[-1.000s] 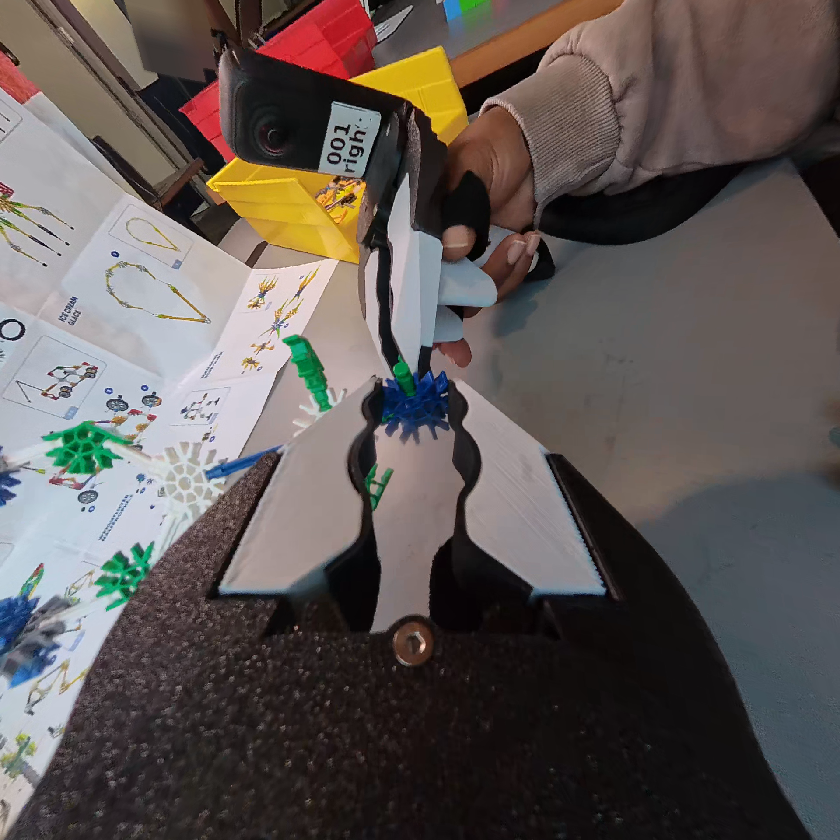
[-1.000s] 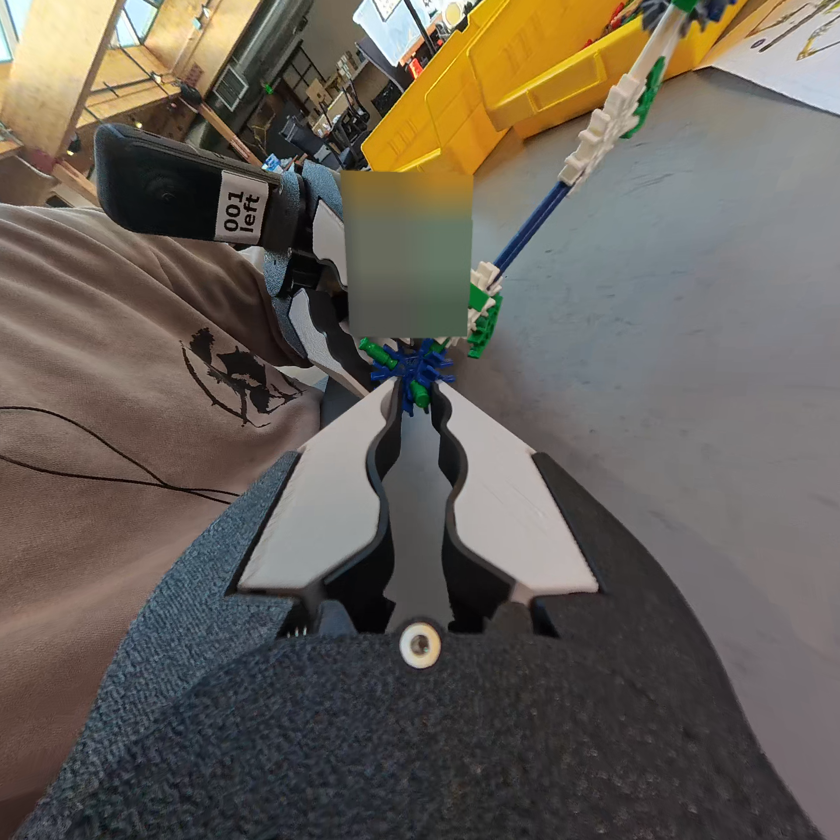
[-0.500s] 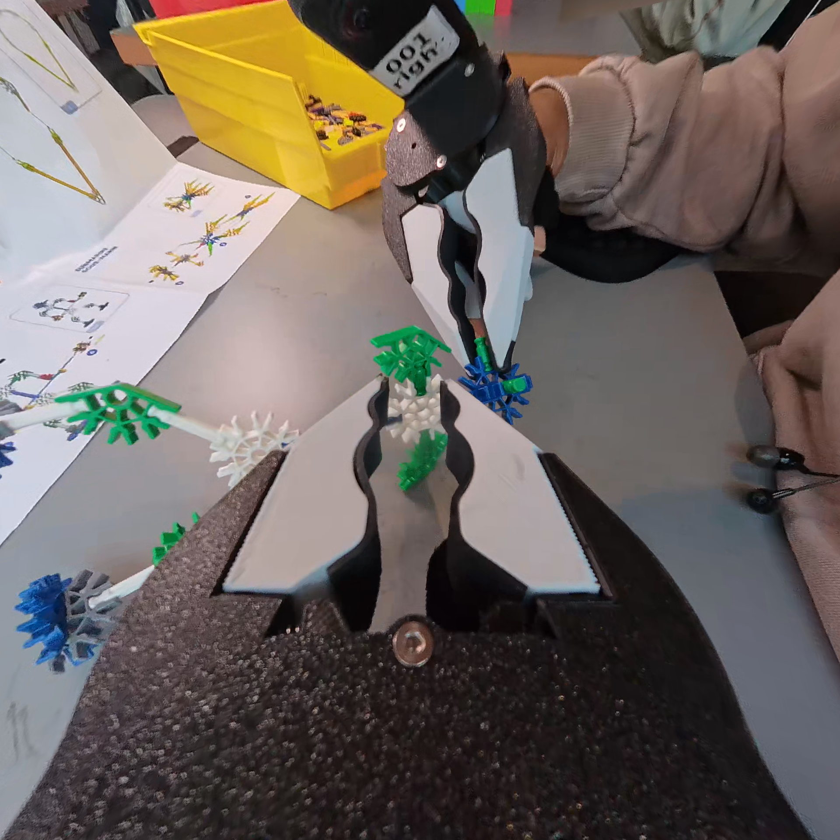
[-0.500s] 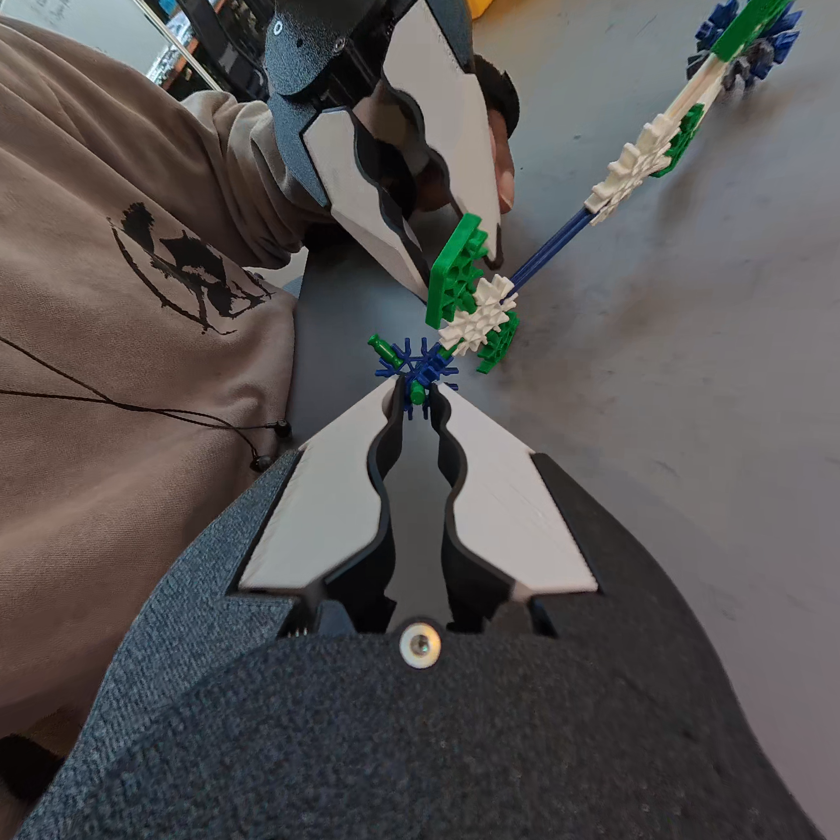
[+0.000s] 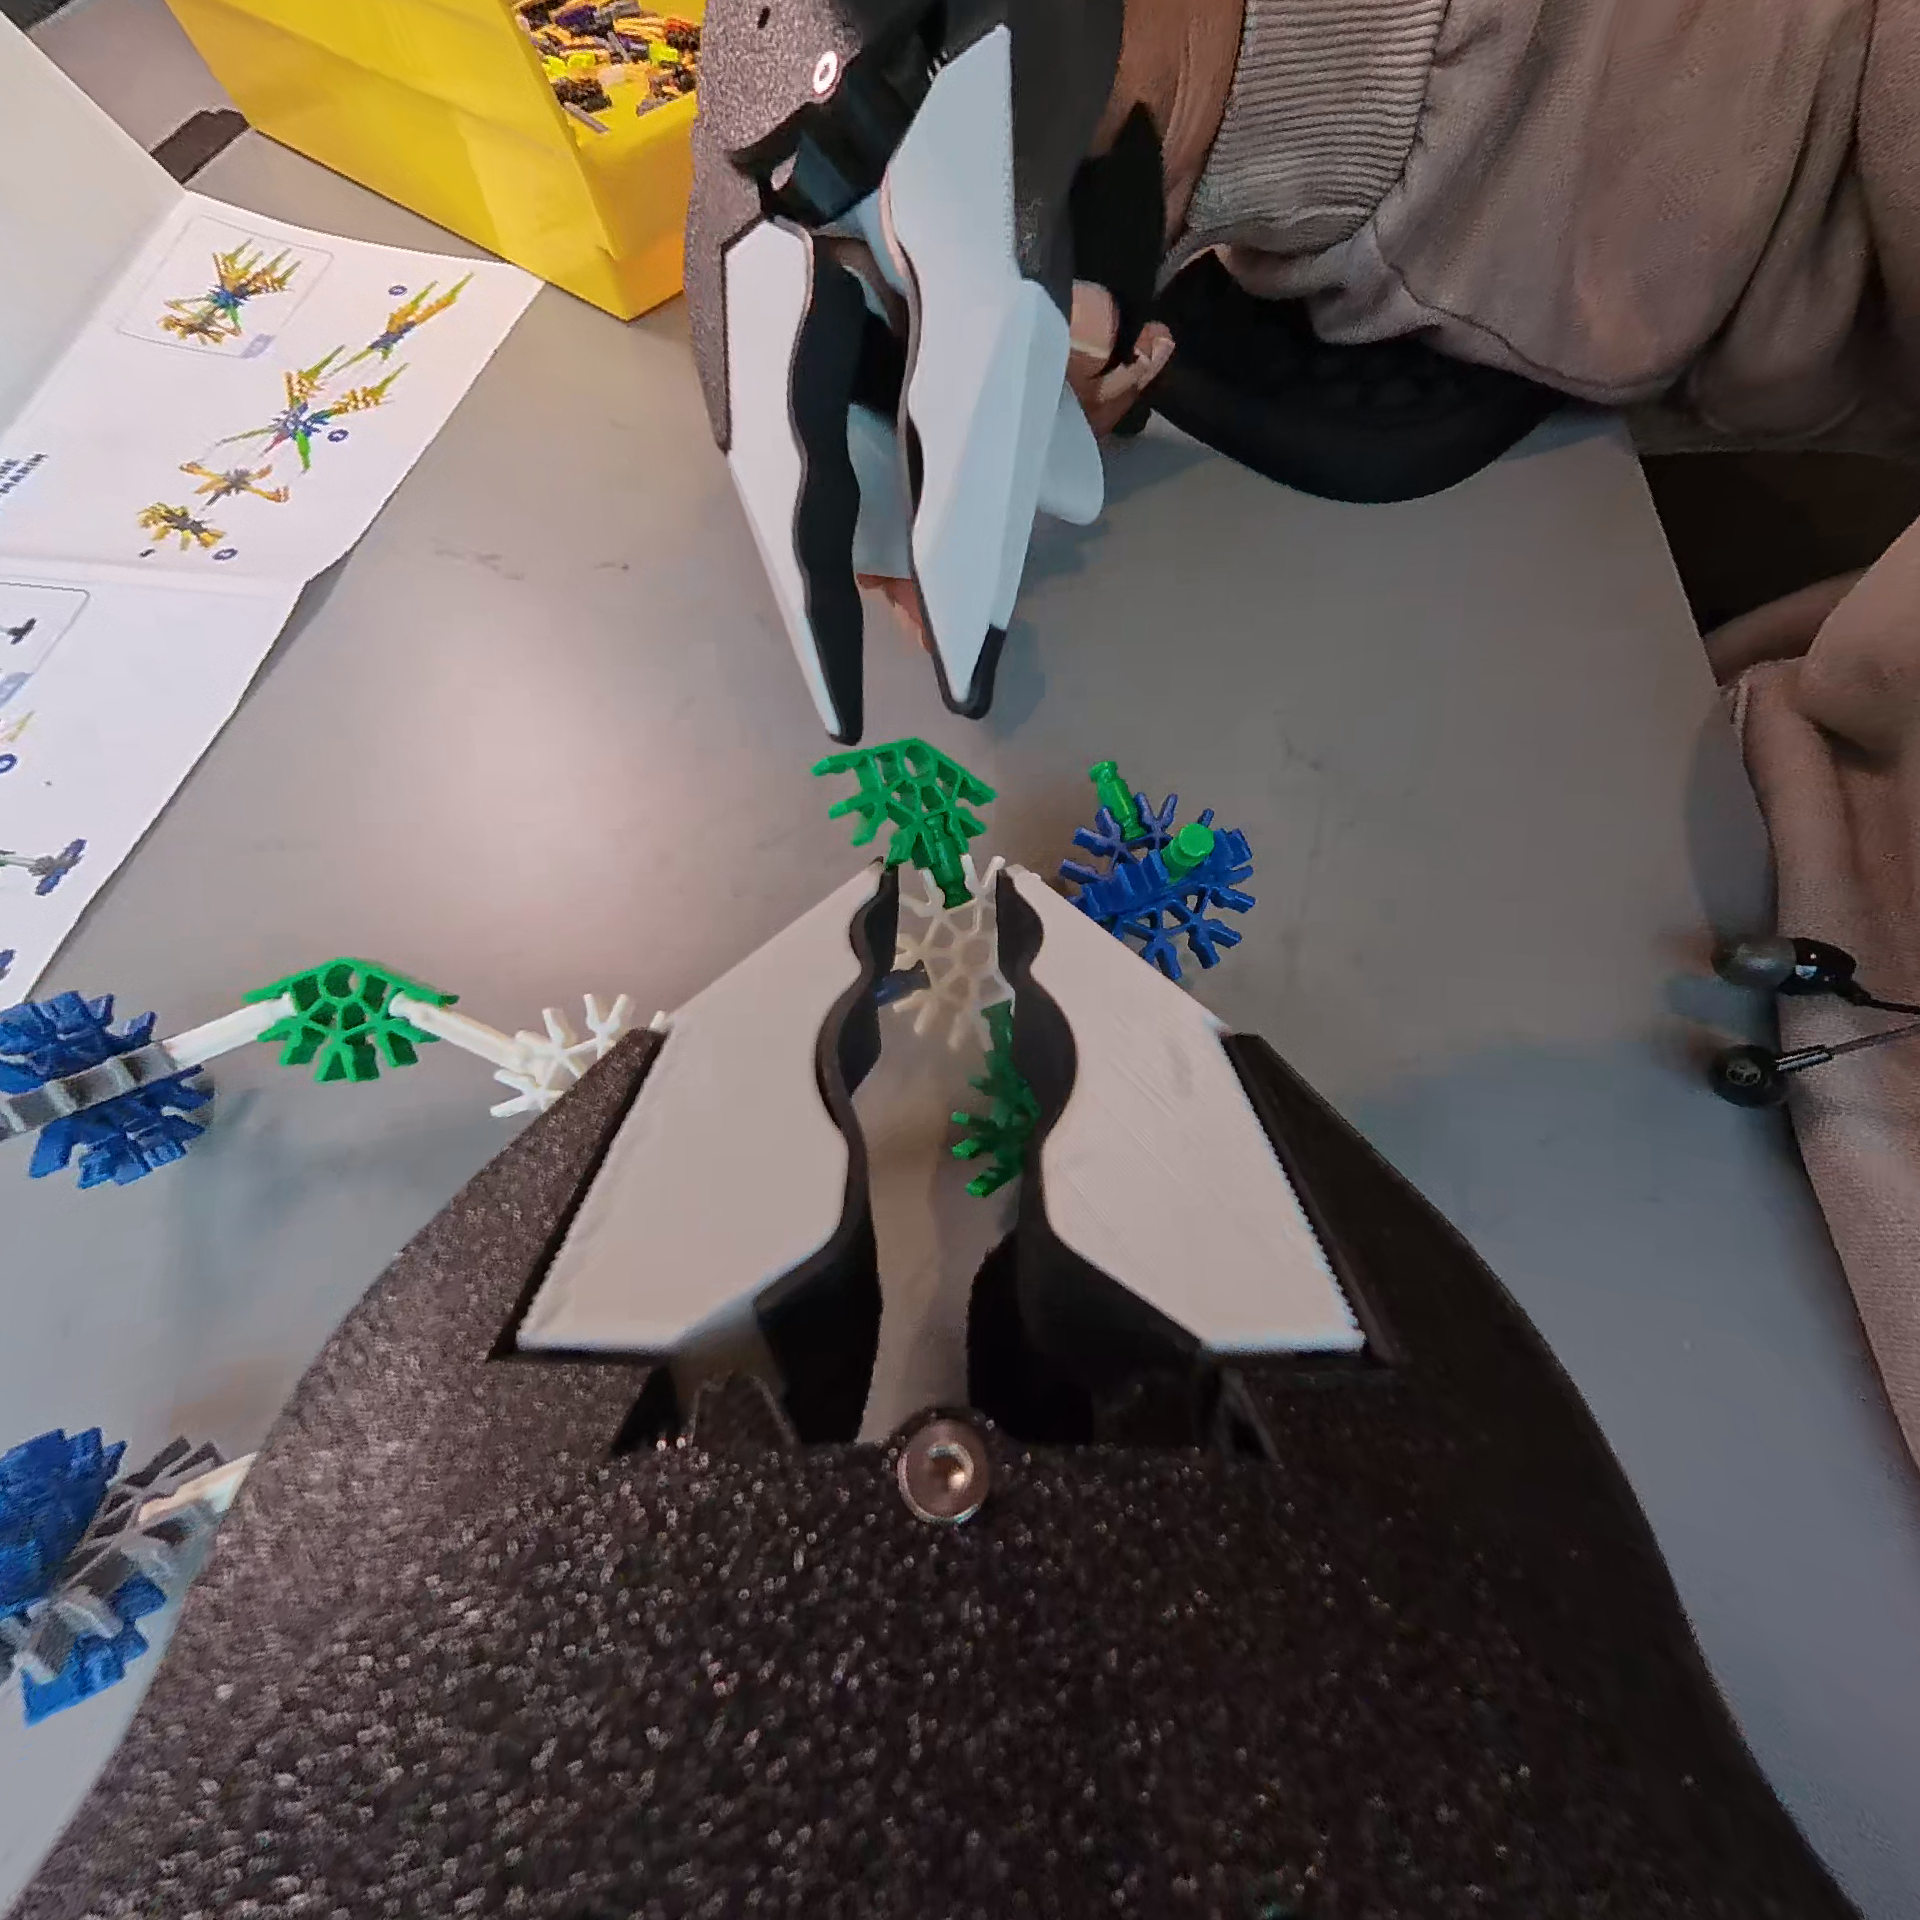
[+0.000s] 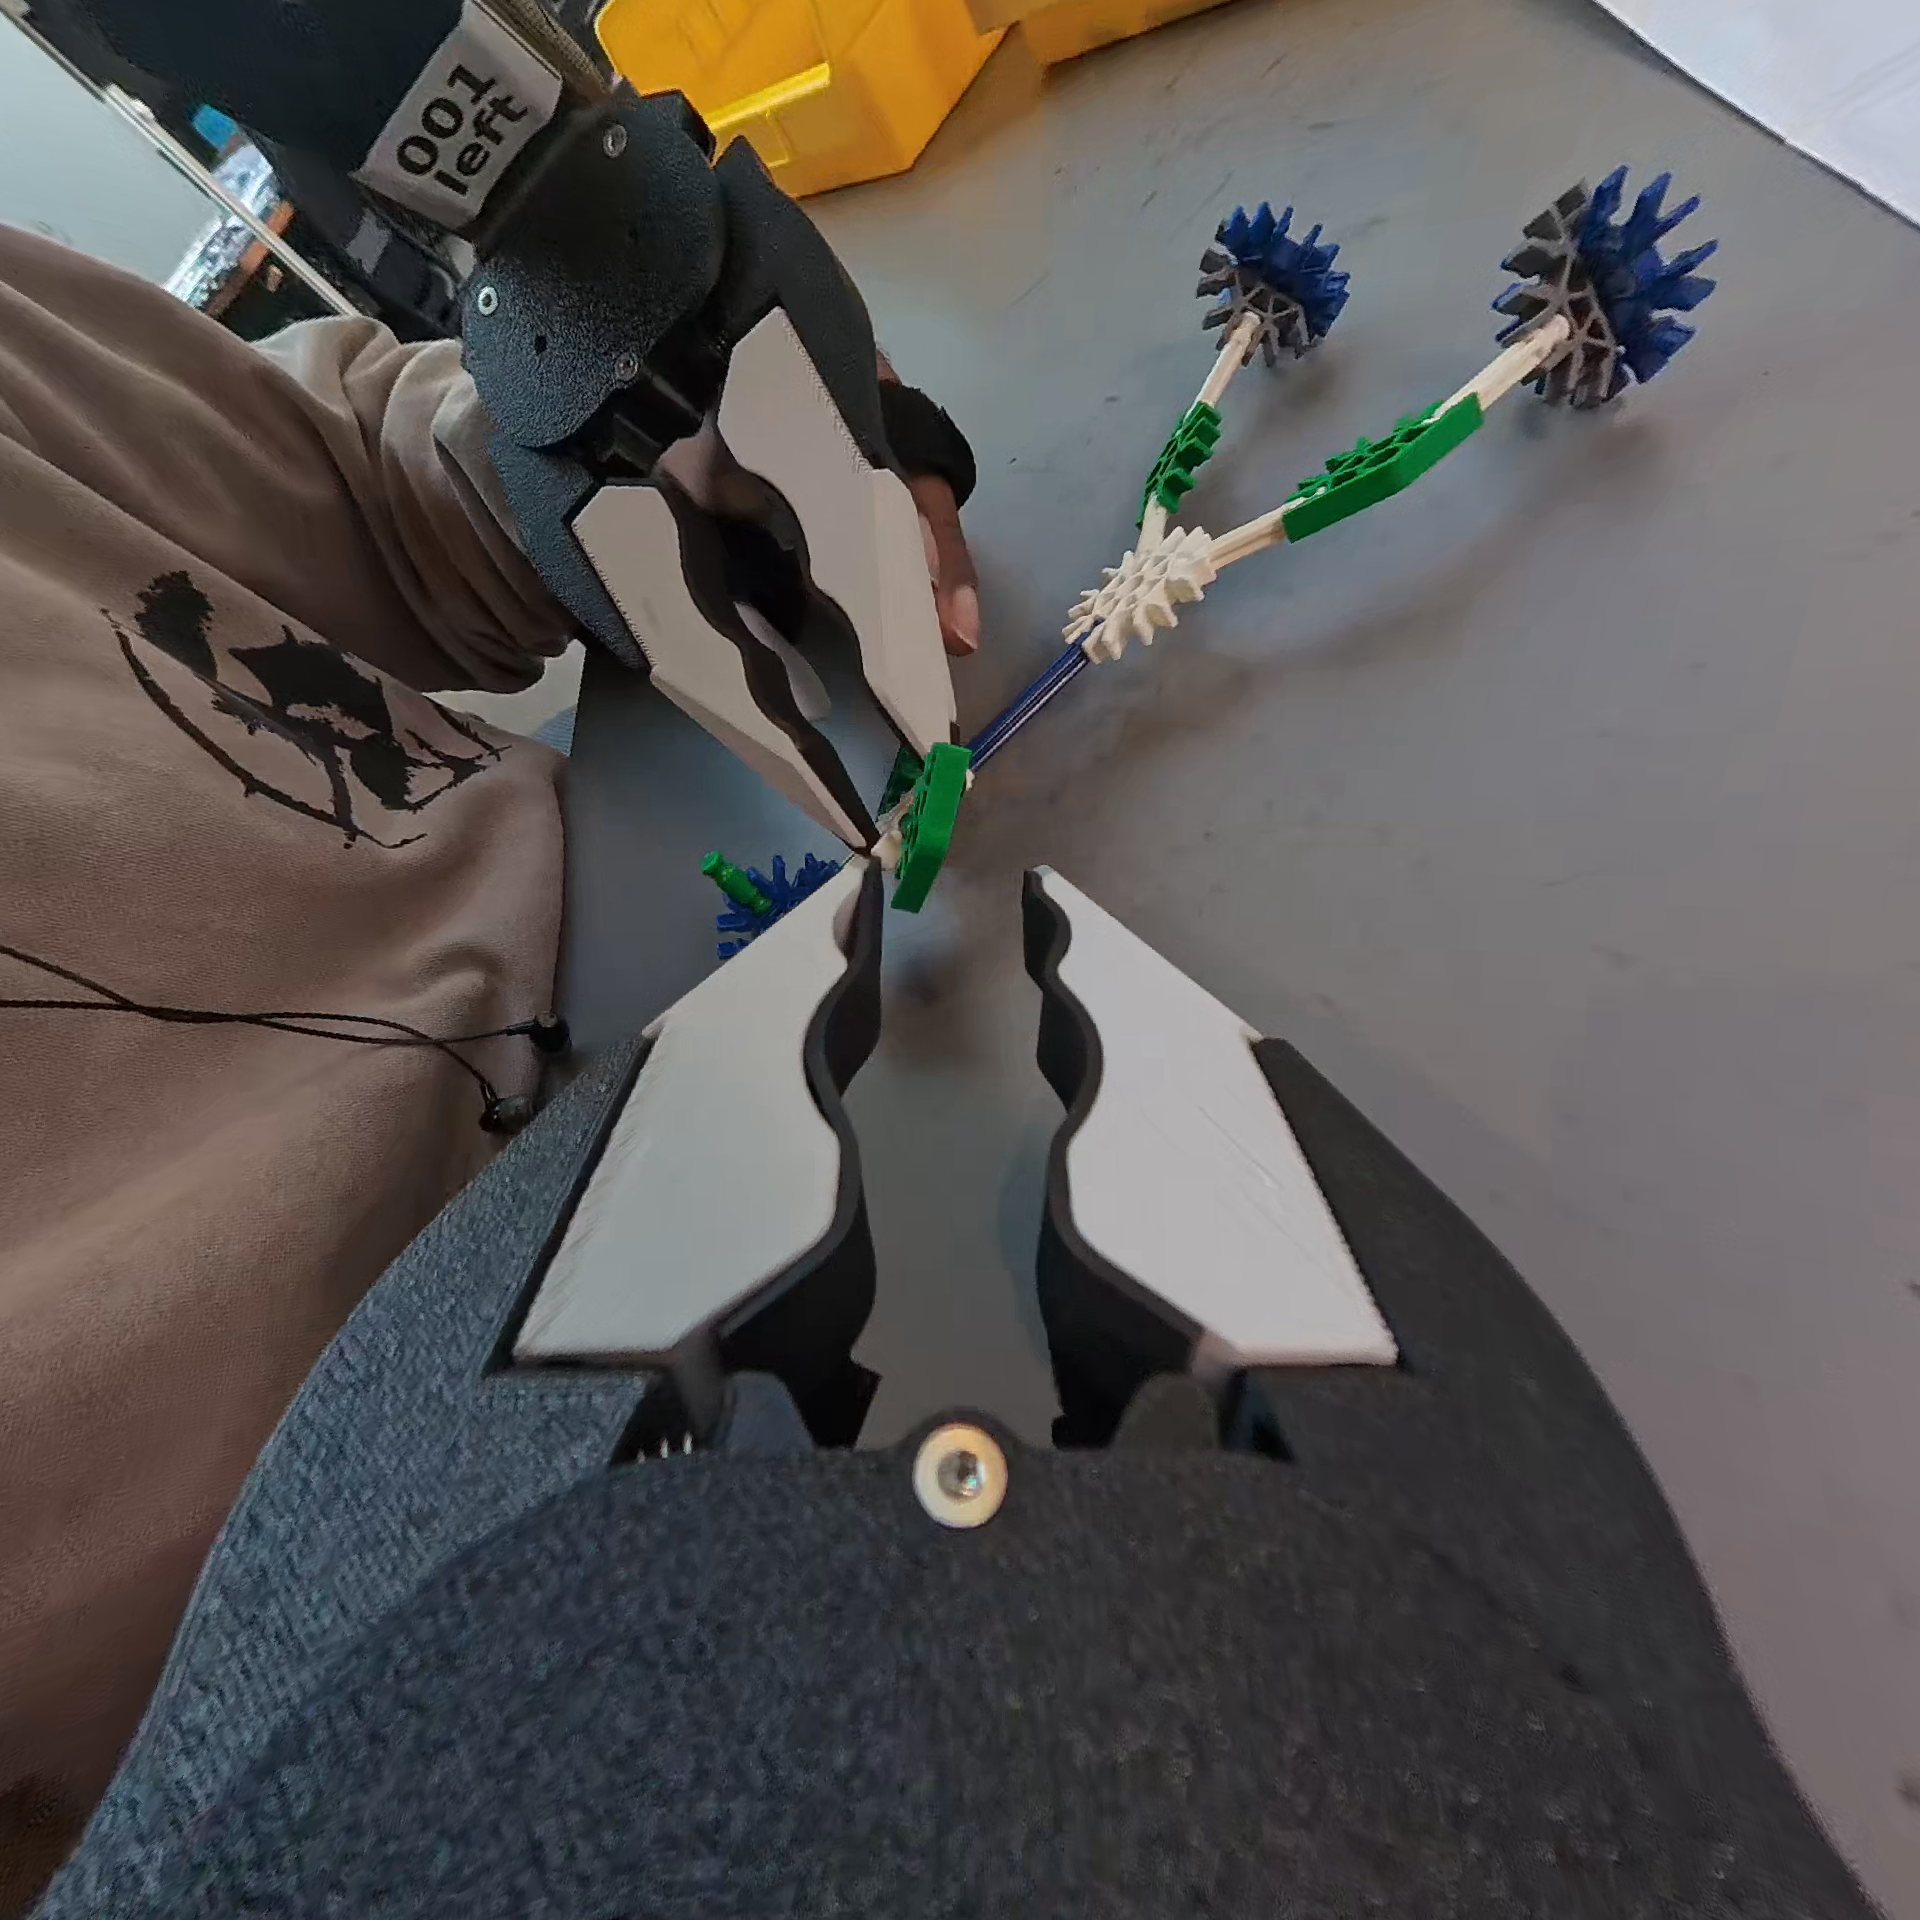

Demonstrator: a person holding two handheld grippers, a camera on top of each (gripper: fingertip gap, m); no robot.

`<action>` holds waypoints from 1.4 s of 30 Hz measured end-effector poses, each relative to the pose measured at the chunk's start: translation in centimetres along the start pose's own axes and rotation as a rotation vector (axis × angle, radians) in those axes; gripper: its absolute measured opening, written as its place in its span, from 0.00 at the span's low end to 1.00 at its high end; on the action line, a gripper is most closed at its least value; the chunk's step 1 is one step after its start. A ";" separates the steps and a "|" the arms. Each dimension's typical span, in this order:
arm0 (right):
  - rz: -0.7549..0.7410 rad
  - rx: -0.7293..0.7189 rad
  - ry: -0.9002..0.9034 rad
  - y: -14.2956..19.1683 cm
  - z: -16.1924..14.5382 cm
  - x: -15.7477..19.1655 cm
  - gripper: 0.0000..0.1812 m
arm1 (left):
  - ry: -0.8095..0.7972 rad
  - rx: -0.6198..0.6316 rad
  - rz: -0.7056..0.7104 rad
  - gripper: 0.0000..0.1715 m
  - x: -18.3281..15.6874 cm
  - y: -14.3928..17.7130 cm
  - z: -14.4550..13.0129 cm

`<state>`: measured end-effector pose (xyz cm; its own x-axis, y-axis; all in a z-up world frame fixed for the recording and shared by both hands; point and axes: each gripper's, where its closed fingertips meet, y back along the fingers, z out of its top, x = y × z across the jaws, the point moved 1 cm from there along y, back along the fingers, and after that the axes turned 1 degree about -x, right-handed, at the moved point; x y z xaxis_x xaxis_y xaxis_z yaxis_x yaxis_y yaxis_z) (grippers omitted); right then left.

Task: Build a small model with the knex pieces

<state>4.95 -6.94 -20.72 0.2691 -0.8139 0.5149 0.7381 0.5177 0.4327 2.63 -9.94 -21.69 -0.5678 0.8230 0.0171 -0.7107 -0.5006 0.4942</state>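
White plastic formed the hub that the left gripper (image 5: 940, 883) had pinched between the tips of its nearly closed jaws: a white snowflake connector (image 5: 951, 951) at the near end of a toy rod model, with a green fan-shaped connector (image 5: 902, 795) standing just beyond the tips and a second green piece (image 5: 997, 1117) hanging below between the jaws. In the right wrist view the same clamp showed from the other side, the left gripper (image 6: 883, 821) closed on that joint, from which a blue rod (image 6: 1023, 712) ran far to a second white connector (image 6: 1138, 592). Two pale rods (image 6: 1512, 369) branched from there through green connectors (image 6: 1382, 468) out to two blue and grey wheels (image 6: 1600, 301) lying on the grey desk (image 6: 1455, 935). The right gripper (image 6: 945, 883) hung just near of the clamped joint with its jaws parted and nothing between them; its left tip sat close beside the green connector, though whether it touched I could not tell. A loose blue snowflake connector (image 5: 1158, 883) carrying two short green pegs (image 5: 1184, 847) lay on the desk just right of the left gripper's tips, held by neither tool. Far left stood a yellow bin (image 5: 468, 135) of small parts, with printed instruction sheets (image 5: 208, 416) spread to its near left. So the main model stood assembled and gripped, while the blue piece lay separate.
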 end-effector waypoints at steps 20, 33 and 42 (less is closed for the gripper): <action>0.031 -0.033 0.500 -1.4 0.7 3.8 0.03 | 0.143 -0.123 -0.186 0.11 -1.8 0.9 1.6; 0.037 -0.024 0.582 -1.7 0.5 4.5 0.03 | 0.161 -0.106 -0.236 0.07 -2.7 0.5 1.7; 0.022 0.006 0.591 -1.9 0.3 4.7 0.04 | 0.114 -0.084 -0.225 0.06 -3.2 0.3 1.6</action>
<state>4.65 -11.72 -18.93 0.5848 -0.8108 0.0252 0.7253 0.5366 0.4313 4.83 -12.31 -20.22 -0.4319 0.8826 -0.1857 -0.8534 -0.3333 0.4008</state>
